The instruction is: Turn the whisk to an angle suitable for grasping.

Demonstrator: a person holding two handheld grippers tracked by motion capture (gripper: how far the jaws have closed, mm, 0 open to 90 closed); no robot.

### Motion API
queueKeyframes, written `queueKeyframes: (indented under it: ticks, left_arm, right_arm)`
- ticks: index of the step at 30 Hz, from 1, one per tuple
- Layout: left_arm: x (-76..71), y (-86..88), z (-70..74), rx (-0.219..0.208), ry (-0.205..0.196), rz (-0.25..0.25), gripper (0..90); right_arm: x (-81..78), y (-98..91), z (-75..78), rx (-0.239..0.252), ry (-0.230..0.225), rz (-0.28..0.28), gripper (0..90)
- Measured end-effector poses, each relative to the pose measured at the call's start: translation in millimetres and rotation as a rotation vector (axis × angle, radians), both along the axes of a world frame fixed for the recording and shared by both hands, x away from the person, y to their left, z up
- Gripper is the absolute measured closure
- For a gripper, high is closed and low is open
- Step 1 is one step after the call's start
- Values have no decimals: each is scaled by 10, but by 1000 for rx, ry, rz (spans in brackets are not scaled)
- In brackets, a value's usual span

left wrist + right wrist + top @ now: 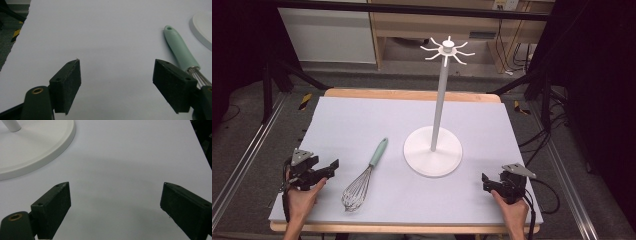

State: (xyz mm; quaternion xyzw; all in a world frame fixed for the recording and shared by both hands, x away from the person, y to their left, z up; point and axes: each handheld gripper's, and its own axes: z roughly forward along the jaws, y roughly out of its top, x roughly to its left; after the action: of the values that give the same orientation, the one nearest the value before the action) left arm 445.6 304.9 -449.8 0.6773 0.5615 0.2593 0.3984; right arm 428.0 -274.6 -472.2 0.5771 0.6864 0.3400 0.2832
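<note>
A whisk (362,179) with a mint-green handle (178,48) and wire head lies on the white table sheet (362,120), handle pointing away from the person. Right of it stands a white hook stand (439,112) with a round base (32,150) and a ring of hooks on top. My left gripper (332,167) rests at the sheet's near left, just left of the whisk, open with nothing between its pads (66,85). My right gripper (486,181) sits at the near right, a short way from the stand's base, also open and empty.
The white sheet covers a wooden table (412,94). Metal frame rails (242,160) run along both sides, with cables on the floor at right (552,130). A wooden bench (452,25) stands behind the table.
</note>
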Motion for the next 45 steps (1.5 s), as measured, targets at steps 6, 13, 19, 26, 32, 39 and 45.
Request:
queueKeyframes:
  ticks: [6, 13, 19, 26, 32, 39, 45]
  left_arm:
    - [-32, -93, 96, -21, -16, -35, 228]
    - [-18, -203, 149, -25, -9, -80, 254]
    - [10, -283, 169, -2, 6, -100, 293]
    - [14, -394, 257, -2, 2, -143, 313]
    - [47, -536, 333, 3, 2, -186, 317]
    - [126, -650, 454, 28, -4, -217, 312]
    - [158, -740, 546, 29, -12, -237, 312]
  right_arm:
    - [-24, -12, 15, 12, -9, 2, 93]
    - [-52, -13, 27, 12, -16, 11, 92]
    - [-65, 18, 33, 13, -16, 31, 91]
    - [-96, 16, 35, 12, -16, 31, 92]
    - [-117, 33, 38, 10, -20, 31, 93]
    - [-136, 51, 36, 10, -20, 36, 93]
    - [-140, 52, 40, 9, -23, 37, 93]
